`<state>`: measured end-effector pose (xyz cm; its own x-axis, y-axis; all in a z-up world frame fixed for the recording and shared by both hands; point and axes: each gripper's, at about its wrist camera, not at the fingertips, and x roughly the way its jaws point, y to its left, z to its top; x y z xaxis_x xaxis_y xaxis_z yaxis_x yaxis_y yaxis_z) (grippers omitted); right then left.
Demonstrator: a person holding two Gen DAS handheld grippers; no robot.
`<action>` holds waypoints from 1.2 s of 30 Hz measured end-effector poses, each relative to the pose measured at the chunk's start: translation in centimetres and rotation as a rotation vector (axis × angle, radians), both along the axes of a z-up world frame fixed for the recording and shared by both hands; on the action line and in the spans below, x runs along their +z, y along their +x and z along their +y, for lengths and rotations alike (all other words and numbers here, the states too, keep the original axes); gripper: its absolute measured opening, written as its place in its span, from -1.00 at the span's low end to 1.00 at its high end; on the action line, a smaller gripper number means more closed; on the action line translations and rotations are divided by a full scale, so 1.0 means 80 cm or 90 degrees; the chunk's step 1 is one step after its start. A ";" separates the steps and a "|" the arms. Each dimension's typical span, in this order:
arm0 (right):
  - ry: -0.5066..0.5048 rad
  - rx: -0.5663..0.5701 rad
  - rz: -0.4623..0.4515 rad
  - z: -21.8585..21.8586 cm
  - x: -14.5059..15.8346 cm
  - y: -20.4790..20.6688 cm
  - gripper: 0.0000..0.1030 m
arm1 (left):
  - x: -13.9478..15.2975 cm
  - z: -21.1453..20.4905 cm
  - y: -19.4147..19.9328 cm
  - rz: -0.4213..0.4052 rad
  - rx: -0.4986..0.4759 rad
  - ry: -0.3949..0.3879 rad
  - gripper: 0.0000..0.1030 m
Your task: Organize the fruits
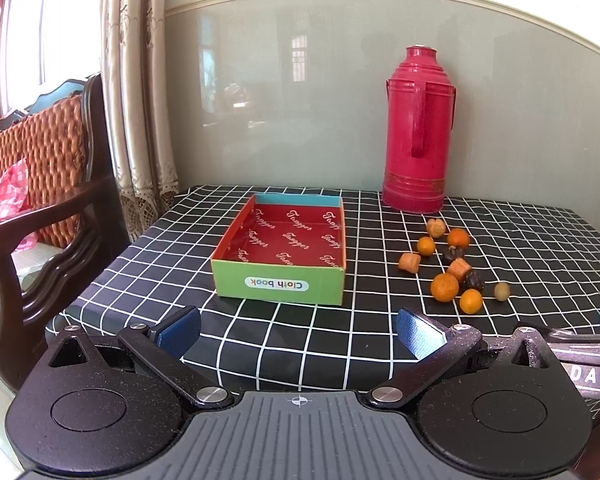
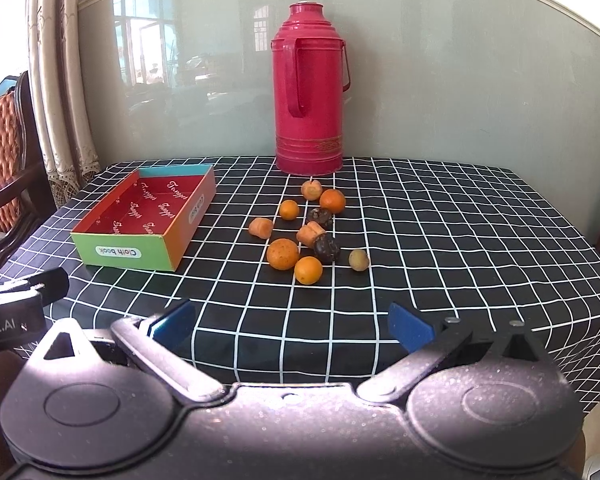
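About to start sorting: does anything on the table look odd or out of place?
The fruits lie loose on the checked tablecloth beside the empty Cloth book box, none inside. Two dark fruits look shrivelled among the oranges. The red thermos stands upright.
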<state>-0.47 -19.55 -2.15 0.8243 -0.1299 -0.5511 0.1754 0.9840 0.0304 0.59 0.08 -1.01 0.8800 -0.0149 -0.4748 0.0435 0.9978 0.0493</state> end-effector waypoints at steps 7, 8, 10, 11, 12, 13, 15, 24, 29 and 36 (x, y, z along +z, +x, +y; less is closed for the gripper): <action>0.002 -0.069 -0.032 -0.036 -0.004 -0.001 0.89 | -0.005 -0.024 0.020 -0.001 -0.038 0.023 1.00; 0.002 -0.084 -0.037 -0.045 -0.007 -0.001 0.89 | -0.007 -0.029 0.023 -0.001 -0.048 0.028 1.00; 0.001 -0.110 -0.043 -0.061 -0.012 0.001 0.89 | -0.014 -0.041 0.031 -0.001 -0.071 0.041 1.00; 0.000 -0.122 -0.045 -0.069 -0.015 0.002 0.89 | -0.017 -0.049 0.035 0.001 -0.081 0.047 1.00; -0.001 -0.132 -0.046 -0.075 -0.017 0.003 0.89 | -0.021 -0.056 0.040 0.004 -0.091 0.052 1.00; -0.003 -0.143 -0.047 -0.083 -0.021 0.005 0.89 | -0.026 -0.063 0.045 0.006 -0.100 0.057 1.00; -0.004 -0.166 -0.046 -0.097 -0.028 0.010 0.89 | -0.036 -0.083 0.054 0.009 -0.114 0.067 1.00; -0.005 -0.239 -0.066 -0.151 -0.055 0.031 0.89 | -0.078 -0.156 0.099 -0.014 -0.167 0.100 0.99; 0.001 -0.259 -0.096 -0.163 -0.064 0.037 0.89 | -0.085 -0.167 0.147 -0.002 -0.142 0.079 0.99; 0.001 -0.266 -0.107 -0.167 -0.072 0.047 0.89 | -0.101 -0.181 0.193 0.024 -0.187 0.065 0.69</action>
<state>3.26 -32.90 -7.92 0.7797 -0.4699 -0.4139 0.5500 0.8298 0.0941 16.07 -14.43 -9.12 0.8263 -0.2170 -0.5197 0.3334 0.9322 0.1408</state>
